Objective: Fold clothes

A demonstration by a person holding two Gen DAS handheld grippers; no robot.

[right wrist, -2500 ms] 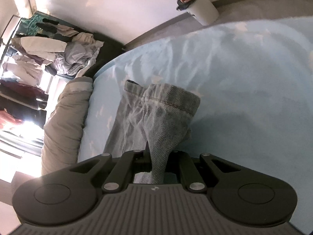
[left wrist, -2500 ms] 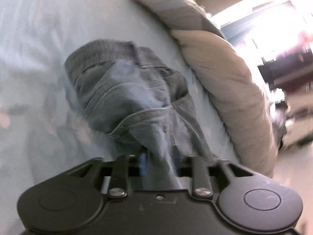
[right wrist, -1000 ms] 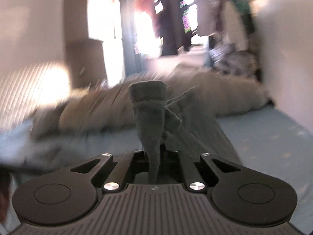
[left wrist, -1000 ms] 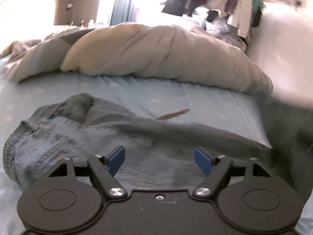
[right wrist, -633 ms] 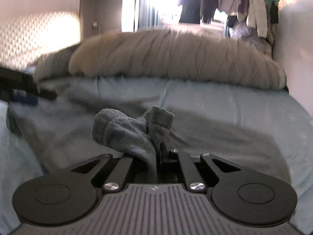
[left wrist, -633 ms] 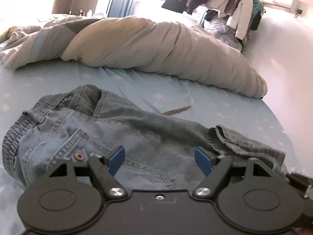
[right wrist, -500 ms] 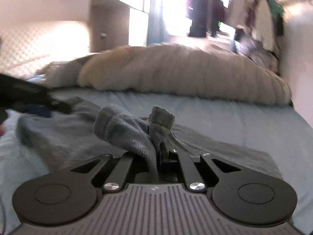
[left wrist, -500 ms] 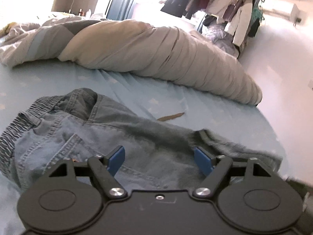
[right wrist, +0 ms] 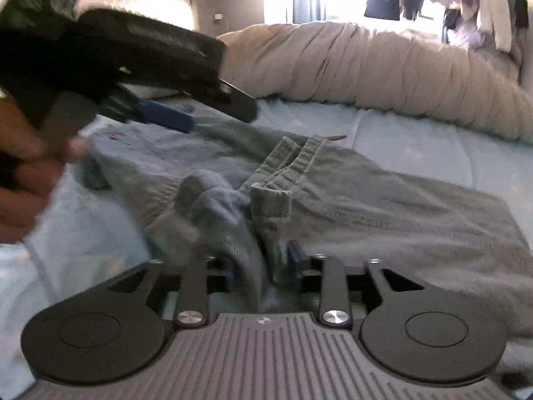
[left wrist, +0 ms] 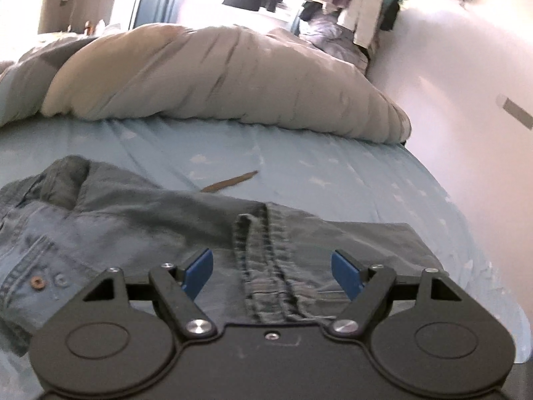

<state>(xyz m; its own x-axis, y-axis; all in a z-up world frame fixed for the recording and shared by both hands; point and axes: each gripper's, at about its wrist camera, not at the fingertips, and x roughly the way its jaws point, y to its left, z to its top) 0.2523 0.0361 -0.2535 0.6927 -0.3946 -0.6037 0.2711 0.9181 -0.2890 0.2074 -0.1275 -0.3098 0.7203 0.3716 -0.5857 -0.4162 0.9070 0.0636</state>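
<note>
Right now my right gripper [right wrist: 263,266] has its jaws opening, with a bunched denim fold of the jeans [right wrist: 383,206] standing between its blue pads; I count that fold as loose rather than pinched. My left gripper [left wrist: 272,271] is spread wide with nothing clamped, its blue pads [left wrist: 199,270] poised either side of a stitched hem that lies under them. From the right wrist camera I see that left gripper at the upper left, above the far end of the jeans, with the hand [right wrist: 23,173] gripping its handle blurred at the edge.

Beyond the jeans a small brown sliver [left wrist: 231,181] lies on the light blue sheet [left wrist: 333,170], and farther back a bulky beige duvet [left wrist: 216,76] runs across the bed. Hanging clothes [left wrist: 363,10] show by the bright window. I can read no labels or writing anywhere.

The jeans are faded grey-blue, lying flat across the sheet with one leg doubled over, the waistband with its copper rivet [left wrist: 36,281] at my left.
</note>
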